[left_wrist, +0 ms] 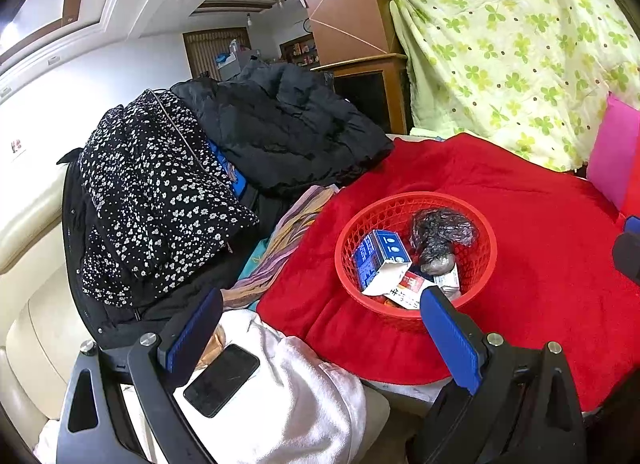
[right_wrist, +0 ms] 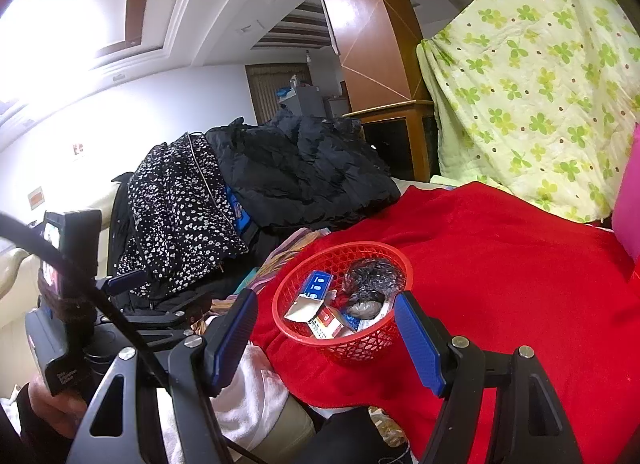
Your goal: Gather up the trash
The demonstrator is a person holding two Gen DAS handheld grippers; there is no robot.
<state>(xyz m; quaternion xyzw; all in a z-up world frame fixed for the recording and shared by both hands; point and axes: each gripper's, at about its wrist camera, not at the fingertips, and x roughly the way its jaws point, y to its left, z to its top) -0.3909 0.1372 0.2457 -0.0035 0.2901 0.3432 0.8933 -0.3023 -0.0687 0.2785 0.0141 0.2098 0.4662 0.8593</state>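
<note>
A red mesh basket (left_wrist: 476, 264) sits on a red blanket (left_wrist: 540, 204). It holds a blue and white carton (left_wrist: 380, 260), a red and white packet (left_wrist: 408, 290) and a crumpled dark plastic bag (left_wrist: 438, 234). My left gripper (left_wrist: 320, 328) is open and empty, hovering near the basket's front left. The basket also shows in the right wrist view (right_wrist: 360, 348), with the carton (right_wrist: 316, 288) and bag (right_wrist: 372, 280) inside. My right gripper (right_wrist: 324, 328) is open and empty, its fingers either side of the basket's near rim. The left gripper's body (right_wrist: 64, 304) shows at the left.
A pile of dark clothes, a floral garment (left_wrist: 160, 200) and a black jacket (left_wrist: 288, 124), lies left of the blanket. A black phone (left_wrist: 222, 380) rests on white cloth (left_wrist: 304, 416) below. A green clover sheet (left_wrist: 520, 44) hangs behind. A pink cushion (left_wrist: 614, 152) stands at right.
</note>
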